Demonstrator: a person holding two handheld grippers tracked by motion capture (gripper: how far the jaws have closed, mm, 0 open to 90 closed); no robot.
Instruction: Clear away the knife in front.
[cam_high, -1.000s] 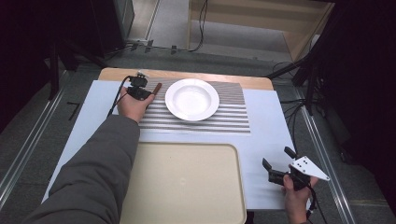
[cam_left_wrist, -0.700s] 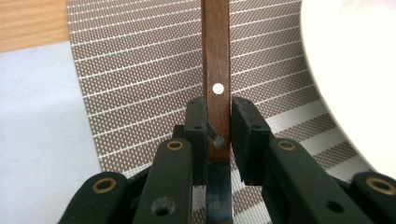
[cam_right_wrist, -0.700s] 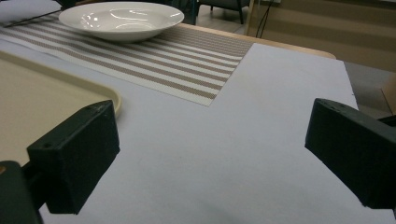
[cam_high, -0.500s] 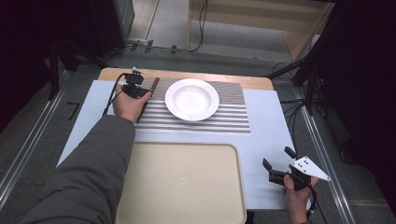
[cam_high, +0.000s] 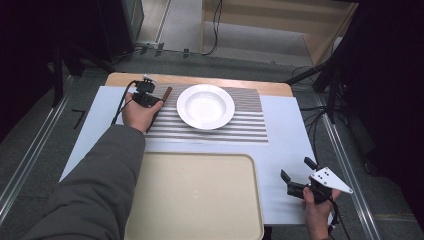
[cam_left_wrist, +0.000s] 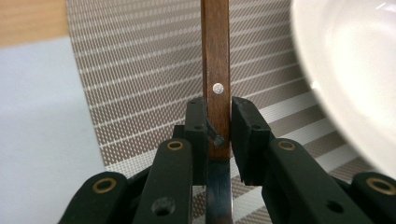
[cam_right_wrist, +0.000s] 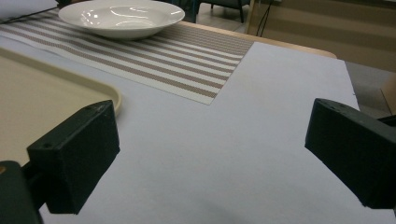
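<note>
A knife with a brown wooden handle (cam_high: 165, 93) (cam_left_wrist: 215, 70) lies along the left edge of the striped placemat (cam_high: 245, 125) (cam_left_wrist: 140, 70), just left of the white plate (cam_high: 205, 106) (cam_left_wrist: 355, 70). My left gripper (cam_high: 156, 100) (cam_left_wrist: 218, 126) is shut on the knife where handle meets blade, low over the mat. The person's hand hides most of the blade in the high view. My right gripper (cam_high: 296, 168) (cam_right_wrist: 210, 154) is open and holds nothing; it hovers over the white sheet at the front right, pointing towards the plate (cam_right_wrist: 121, 16).
A beige tray (cam_high: 195, 200) (cam_right_wrist: 42, 88) with nothing on it sits at the front centre, left of the right gripper. A white sheet (cam_high: 285, 135) covers the table under the placemat (cam_right_wrist: 187, 60). The table's wooden far edge (cam_high: 270, 88) runs behind the plate.
The left hand with the knife shifted slightly left and away a second ago, then held still. The right gripper has not moved.
</note>
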